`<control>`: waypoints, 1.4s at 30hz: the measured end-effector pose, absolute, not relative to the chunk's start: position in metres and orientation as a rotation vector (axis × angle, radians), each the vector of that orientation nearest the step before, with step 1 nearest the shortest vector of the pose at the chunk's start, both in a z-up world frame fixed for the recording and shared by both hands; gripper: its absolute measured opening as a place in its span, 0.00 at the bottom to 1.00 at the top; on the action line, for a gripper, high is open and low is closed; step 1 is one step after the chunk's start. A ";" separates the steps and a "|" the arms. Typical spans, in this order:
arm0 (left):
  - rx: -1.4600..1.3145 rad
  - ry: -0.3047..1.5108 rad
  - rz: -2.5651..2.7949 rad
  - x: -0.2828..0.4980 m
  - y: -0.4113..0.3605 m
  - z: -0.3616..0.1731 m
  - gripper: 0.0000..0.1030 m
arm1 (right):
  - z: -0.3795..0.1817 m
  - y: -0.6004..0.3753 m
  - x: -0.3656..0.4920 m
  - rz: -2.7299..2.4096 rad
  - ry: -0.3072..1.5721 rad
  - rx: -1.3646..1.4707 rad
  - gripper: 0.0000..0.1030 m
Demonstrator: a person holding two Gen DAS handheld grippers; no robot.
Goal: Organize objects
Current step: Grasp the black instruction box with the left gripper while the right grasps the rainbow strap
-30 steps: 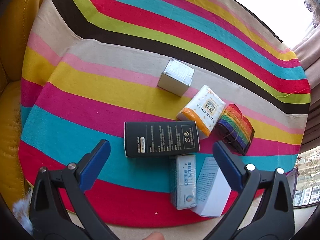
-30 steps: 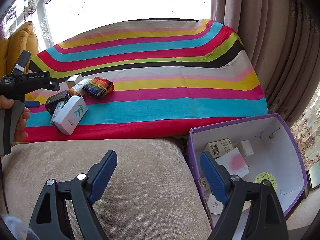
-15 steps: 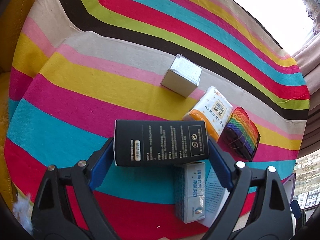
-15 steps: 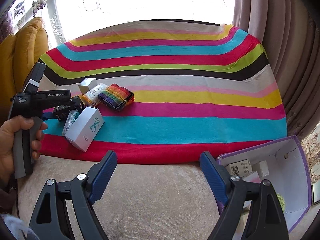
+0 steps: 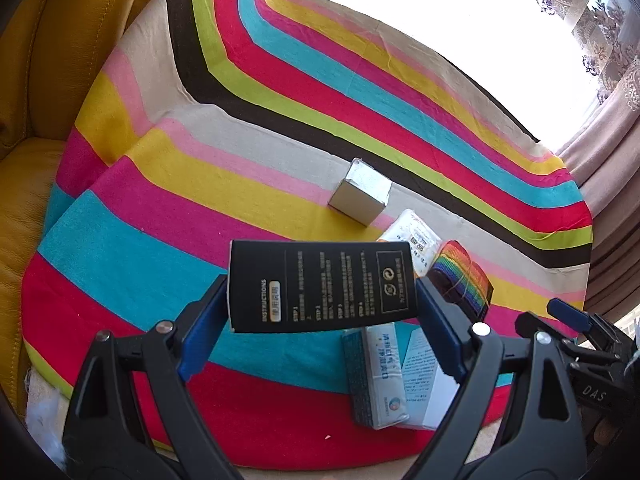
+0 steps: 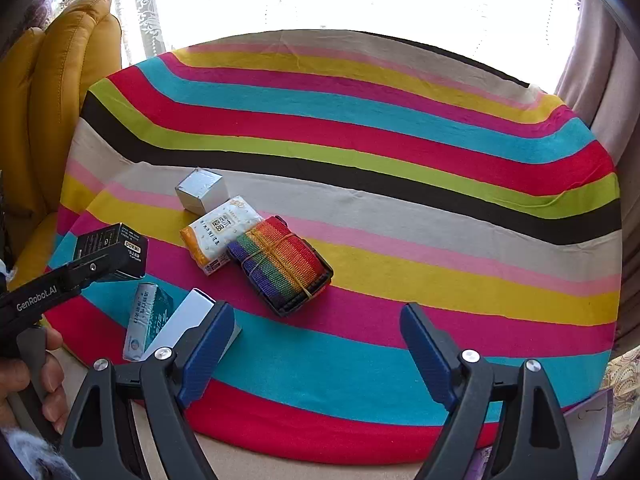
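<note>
My left gripper (image 5: 322, 312) is shut on a black box (image 5: 320, 286) with white print, its blue pads pressing on the two short ends. The box hangs tilted above the striped cloth (image 5: 140, 240). In the right wrist view the same black box (image 6: 112, 250) shows at the far left. My right gripper (image 6: 316, 340) stands open over the cloth's near edge with nothing between its fingers. A rainbow strap roll (image 6: 280, 264) lies just beyond it. A white box (image 6: 188, 320) lies by its left finger.
On the cloth lie a silver box (image 5: 360, 196), an orange-and-white tissue pack (image 5: 416, 240), a teal-and-white box (image 5: 376, 376) and the white box (image 5: 426, 384). A yellow leather seat (image 6: 60, 100) stands left. A purple box corner (image 6: 592, 412) shows lower right. A hand (image 6: 24, 376) grips the left tool.
My left gripper closed on the black box and raised it off the cloth. My right gripper swung left, away from the purple box, to face the striped cloth and its objects.
</note>
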State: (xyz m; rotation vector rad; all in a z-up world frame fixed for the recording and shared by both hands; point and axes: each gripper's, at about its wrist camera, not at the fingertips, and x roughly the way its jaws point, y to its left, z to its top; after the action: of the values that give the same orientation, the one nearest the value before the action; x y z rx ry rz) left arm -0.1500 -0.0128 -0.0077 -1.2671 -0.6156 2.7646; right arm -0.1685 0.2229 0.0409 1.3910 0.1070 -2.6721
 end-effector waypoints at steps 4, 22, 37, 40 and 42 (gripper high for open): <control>-1.226 -0.548 2.801 -0.149 -0.007 -0.002 0.88 | 0.029 0.204 -0.194 -2.589 0.186 1.423 0.83; -1.192 -0.486 2.829 -0.147 -0.002 0.002 0.88 | -0.008 0.172 -0.233 -2.476 0.326 1.497 0.83; -1.190 -0.457 2.824 -0.146 0.003 0.002 0.88 | -0.017 0.171 -0.240 -2.521 0.326 1.527 0.95; -1.186 -0.449 2.823 -0.146 0.005 0.002 0.88 | -0.018 0.174 -0.241 -2.551 0.291 1.528 0.95; -1.180 -0.440 2.824 -0.146 0.006 0.003 0.88 | -0.017 0.177 -0.240 -2.576 0.275 1.519 0.89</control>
State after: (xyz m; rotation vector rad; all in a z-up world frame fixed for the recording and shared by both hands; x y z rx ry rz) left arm -0.1456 0.0061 0.0029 -1.1802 -0.4403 2.8245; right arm -0.2400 0.1771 -0.0169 1.5191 0.2749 -2.5761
